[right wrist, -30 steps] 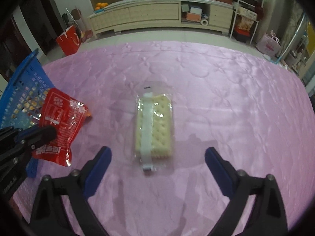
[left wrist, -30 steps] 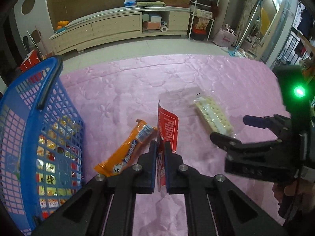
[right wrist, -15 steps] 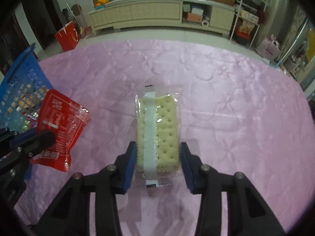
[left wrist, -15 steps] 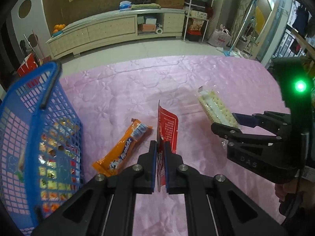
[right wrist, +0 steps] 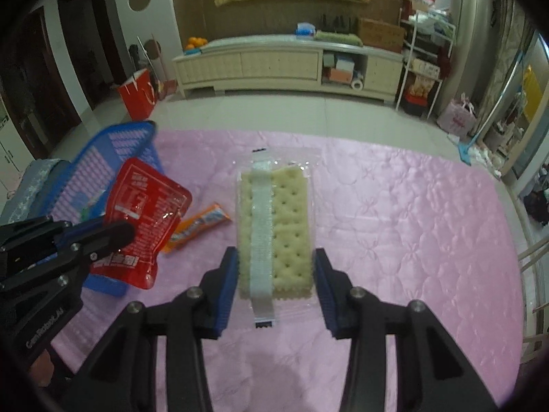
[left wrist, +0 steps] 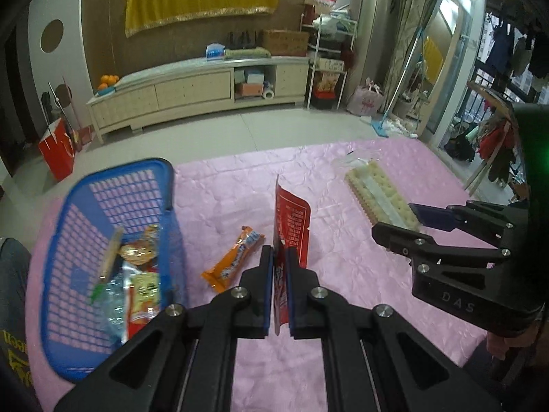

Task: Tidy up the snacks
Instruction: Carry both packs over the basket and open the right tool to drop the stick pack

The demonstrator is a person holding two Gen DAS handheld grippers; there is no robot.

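At the left, a blue lattice basket (left wrist: 113, 240) sits on the pink quilted surface (left wrist: 343, 326) — inside it lie several snack packets, one orange-and-yellow, one clear, plus a long thin stick; their print is too blurred to read. Just right of the basket an orange wrapped bar (left wrist: 233, 264) lies flat on the surface, its lettering unreadable. The left hand-held gripper (left wrist: 280, 274) is pinched together on a red sachet (left wrist: 291, 223), held edge-on above the surface; white print covers it, illegible. Further right, the right hand-held gripper (right wrist: 274, 274) is clamped across a clear-wrapped cracker pack (right wrist: 274, 230) — lifted off the surface. "DAS" is embossed on that gripper's body.
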